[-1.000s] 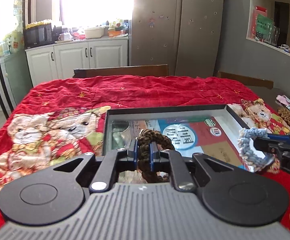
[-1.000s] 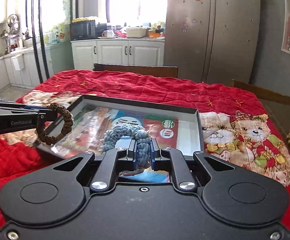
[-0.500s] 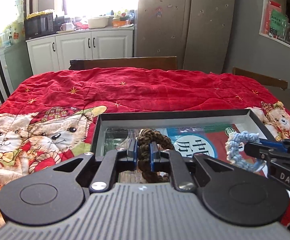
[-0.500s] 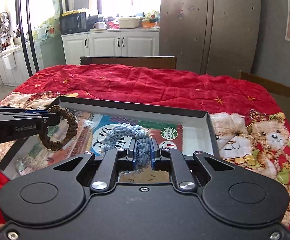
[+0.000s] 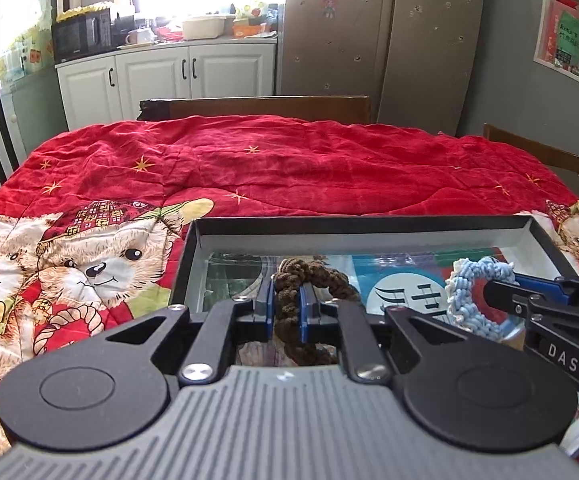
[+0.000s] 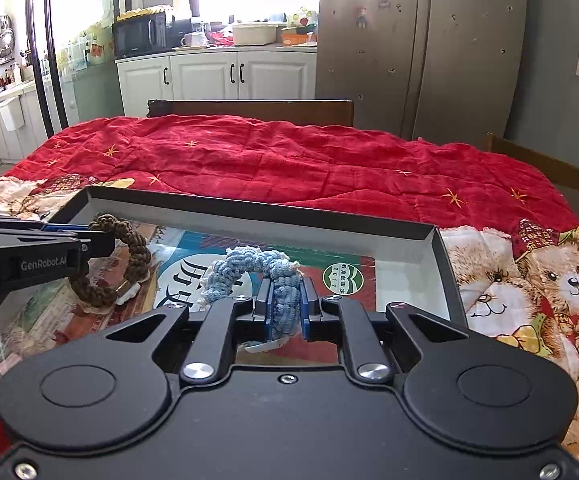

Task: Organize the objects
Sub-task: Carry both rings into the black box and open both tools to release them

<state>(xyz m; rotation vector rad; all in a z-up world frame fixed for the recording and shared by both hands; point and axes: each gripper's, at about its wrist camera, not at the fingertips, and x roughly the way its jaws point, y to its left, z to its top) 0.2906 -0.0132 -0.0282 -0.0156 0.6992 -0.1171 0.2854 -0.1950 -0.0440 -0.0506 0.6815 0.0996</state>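
Note:
A shallow black box (image 5: 369, 226) (image 6: 249, 210) with a printed colourful sheet inside lies on the red bear-print blanket. My left gripper (image 5: 285, 300) is shut on a brown braided bracelet (image 5: 321, 276) and holds it low over the box's left part; it also shows in the right wrist view (image 6: 129, 240). My right gripper (image 6: 283, 304) is shut on a light blue braided bracelet (image 6: 249, 266) over the box's middle; this bracelet shows at the right of the left wrist view (image 5: 465, 300).
The red blanket (image 5: 289, 168) covers the whole table. Wooden chair backs (image 5: 257, 106) stand at the far edge and at the right (image 6: 549, 164). Kitchen cabinets and a grey fridge (image 6: 417, 40) stand behind.
Both grippers have moved forward and lower over the box, each still holding its bracelet. The box now sits closer under them.

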